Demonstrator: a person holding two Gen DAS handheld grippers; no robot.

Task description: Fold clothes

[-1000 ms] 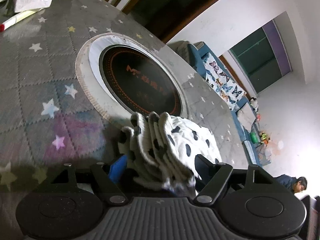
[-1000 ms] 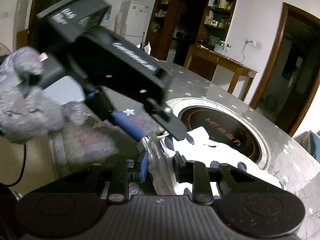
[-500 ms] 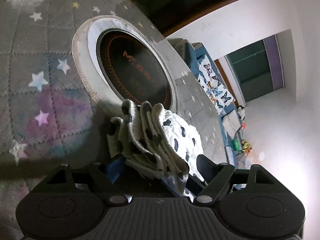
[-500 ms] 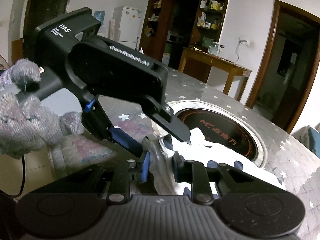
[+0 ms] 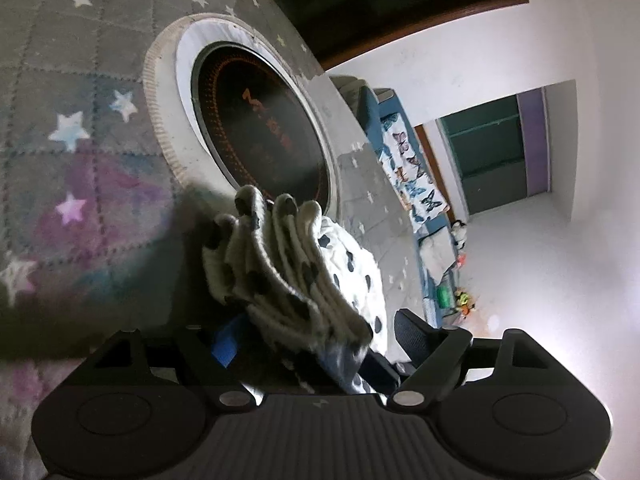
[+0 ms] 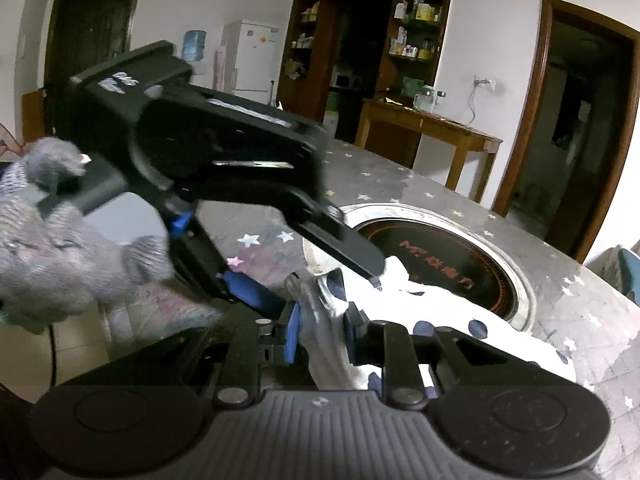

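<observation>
Both jaws of my right gripper point(image 6: 320, 336) are squeezing the spotted cloth point(image 6: 440, 312), while my left gripper point(image 5: 316, 340) is standing wide with the bunched folds between its fingers. That cloth is trailing away over the star table point(image 6: 580, 292) toward the round black cooker point(image 6: 448, 256), and I am judging both hands equally near.

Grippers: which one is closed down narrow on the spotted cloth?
The right gripper: its blue pads pinch a thin fold of spotted cloth. The left gripper stands wide around the thick bunch.
</observation>
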